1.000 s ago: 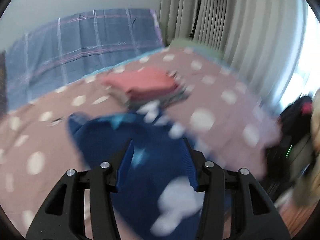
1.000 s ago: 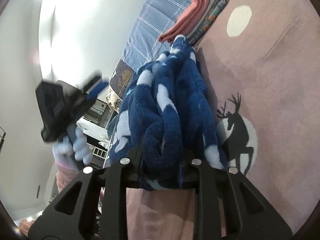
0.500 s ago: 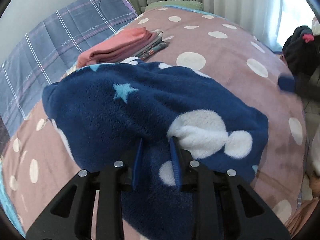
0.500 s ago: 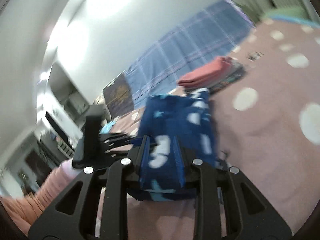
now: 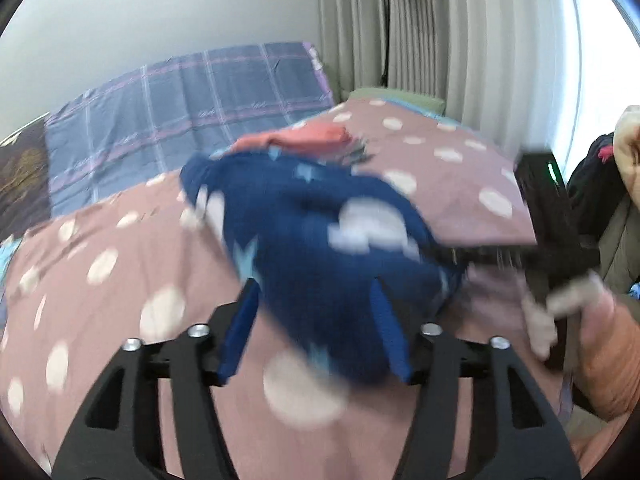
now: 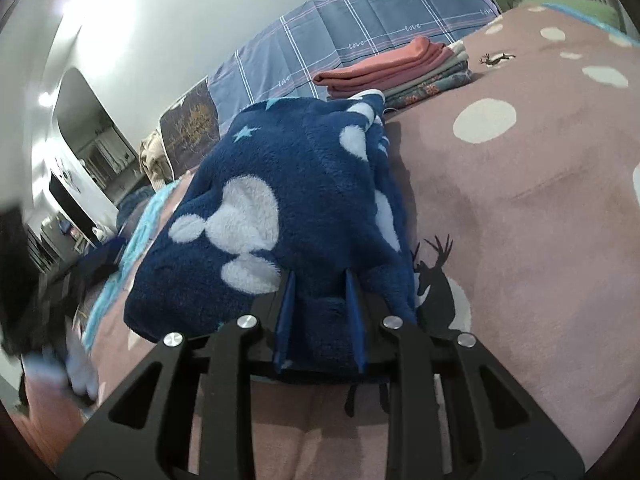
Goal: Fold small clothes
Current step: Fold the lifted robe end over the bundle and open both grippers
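Jaws: right gripper (image 6: 320, 312) clamped on navy fleece garment with white patches (image 6: 280, 184); left gripper (image 5: 316, 320) just opened wide, garment between, unpinched.

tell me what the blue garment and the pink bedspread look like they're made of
Blue garment: looks like plush fleece, matte and fuzzy; the pile stands up visibly and the white patches have soft, furry edges. Likely synthetic, but that can't be confirmed by sight.

Pink bedspread: seems a smooth, flat-woven fabric with printed white dots and a deer figure; matte, with shallow creases, no visible pile. Cotton or a blend, unclear.
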A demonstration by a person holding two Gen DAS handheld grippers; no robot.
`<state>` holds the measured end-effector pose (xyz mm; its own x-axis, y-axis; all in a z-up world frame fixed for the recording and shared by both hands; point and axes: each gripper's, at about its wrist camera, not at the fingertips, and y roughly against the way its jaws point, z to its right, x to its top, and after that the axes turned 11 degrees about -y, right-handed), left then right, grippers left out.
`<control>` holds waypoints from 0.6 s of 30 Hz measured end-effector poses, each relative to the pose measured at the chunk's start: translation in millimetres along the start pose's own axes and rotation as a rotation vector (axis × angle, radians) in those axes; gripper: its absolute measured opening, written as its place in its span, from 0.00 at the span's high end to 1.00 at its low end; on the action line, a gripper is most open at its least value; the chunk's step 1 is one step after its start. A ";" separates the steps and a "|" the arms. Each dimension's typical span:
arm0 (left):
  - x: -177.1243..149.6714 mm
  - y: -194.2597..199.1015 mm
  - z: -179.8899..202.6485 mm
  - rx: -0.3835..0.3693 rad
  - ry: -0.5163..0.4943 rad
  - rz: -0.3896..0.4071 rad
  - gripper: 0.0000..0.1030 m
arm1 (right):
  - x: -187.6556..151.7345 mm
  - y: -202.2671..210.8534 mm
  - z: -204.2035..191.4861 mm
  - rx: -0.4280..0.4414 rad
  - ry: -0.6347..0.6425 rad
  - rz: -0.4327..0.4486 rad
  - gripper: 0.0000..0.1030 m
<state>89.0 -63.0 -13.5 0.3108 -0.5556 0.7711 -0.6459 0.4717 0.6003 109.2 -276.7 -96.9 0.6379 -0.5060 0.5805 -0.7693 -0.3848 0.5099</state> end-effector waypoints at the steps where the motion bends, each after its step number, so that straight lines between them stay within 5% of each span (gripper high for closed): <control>1: -11.1 -0.7 7.4 0.008 0.000 -0.031 0.38 | 0.4 -2.0 0.0 0.000 0.002 0.000 0.76; 7: -14.3 -40.1 37.3 0.035 -0.050 -0.102 0.36 | 0.7 -1.9 -1.1 -0.008 0.004 -0.004 0.76; 10: -10.4 -67.8 45.0 0.217 -0.110 -0.195 0.34 | 0.2 -3.9 -2.0 -0.024 0.006 0.002 0.76; 13: -26.5 -61.8 30.0 0.276 -0.105 -0.243 0.33 | -1.9 -5.6 -4.0 -0.045 0.030 0.008 0.77; 18: -45.7 -50.6 18.1 0.230 -0.042 -0.245 0.33 | -2.8 -6.7 -1.6 -0.032 0.014 0.005 0.77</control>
<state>94.8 -73.9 -83.0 0.4509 -0.6631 0.5975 -0.6975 0.1559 0.6994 112.6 -271.4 -100.9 0.6349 -0.4967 0.5918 -0.7710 -0.3574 0.5271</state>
